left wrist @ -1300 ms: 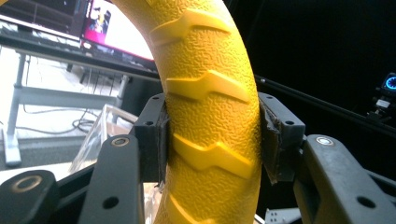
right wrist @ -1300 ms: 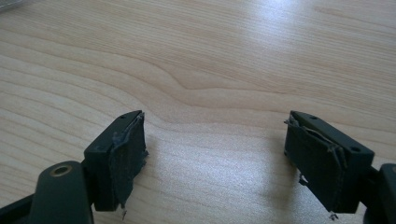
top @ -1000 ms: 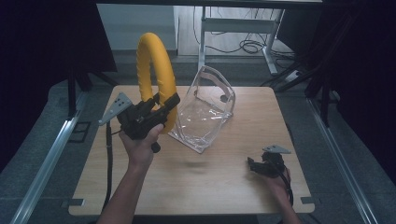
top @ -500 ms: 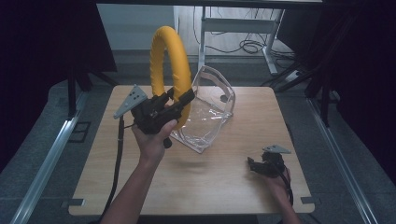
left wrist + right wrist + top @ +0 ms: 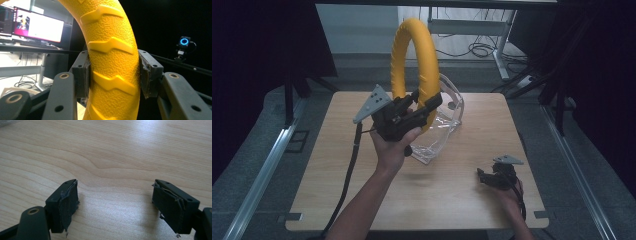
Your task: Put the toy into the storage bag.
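1. Right gripper (image 5: 484,176): rested low on the table (image 5: 327,165), jaws wide apart, empty.
2. Left gripper (image 5: 424,107): clamped on the yellow ring (image 5: 412,55), held upright above the clear bag (image 5: 444,125).
3. Probably light, stiff, ribbed; gripped securely across its band.

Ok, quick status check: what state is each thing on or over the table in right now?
Yellow ring: upright, lifted off the table, clamped at its lower part.
Left gripper: shut on the yellow ring, pads pressing both its sides.
Clear plastic bag: on the table behind the ring, mouth standing open.
Right gripper: open, nothing between the jaws, low over the table near its front right corner.
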